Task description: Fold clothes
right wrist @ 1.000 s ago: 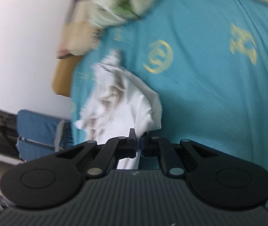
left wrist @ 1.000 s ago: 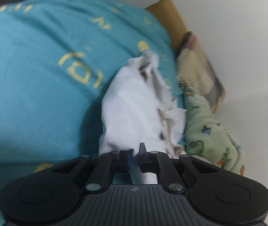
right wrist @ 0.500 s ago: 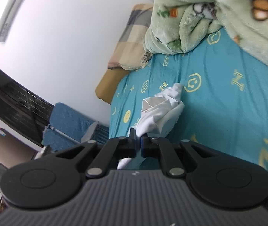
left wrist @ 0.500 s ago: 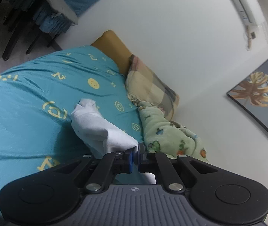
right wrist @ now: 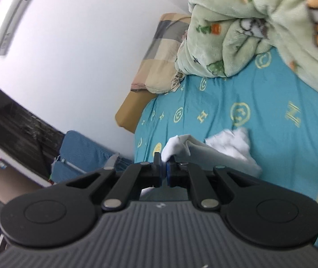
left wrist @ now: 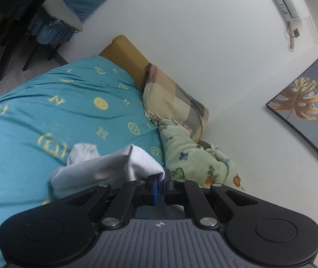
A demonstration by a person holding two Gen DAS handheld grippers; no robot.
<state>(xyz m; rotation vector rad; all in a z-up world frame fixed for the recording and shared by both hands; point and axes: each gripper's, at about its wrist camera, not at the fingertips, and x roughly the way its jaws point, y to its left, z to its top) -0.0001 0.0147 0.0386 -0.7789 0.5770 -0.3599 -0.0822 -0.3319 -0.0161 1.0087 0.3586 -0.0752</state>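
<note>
- Both tongs were clamped on one white garment (left wrist: 105, 167): the left gripper (left wrist: 161, 184) pinched a rounded fold of it between its blue-lined fingers, and the right gripper (right wrist: 164, 167) nipped another bunched corner.
- Each gripper was tilted, looking across the bed toward its head end, with the cloth hanging between them and sagging onto the sheet.
- Soft and creased, the white garment (right wrist: 221, 149) lay partly on the teal bedsheet (left wrist: 36, 116), near the middle of the bed and short of its head edge.
- That sheet was smooth, printed with yellow letters and smiley rings.
- At the head edge leaned a checked pillow (left wrist: 172, 102), and beside it bunched a fluffy pale-green blanket (right wrist: 248, 29) with cartoon prints.
</note>
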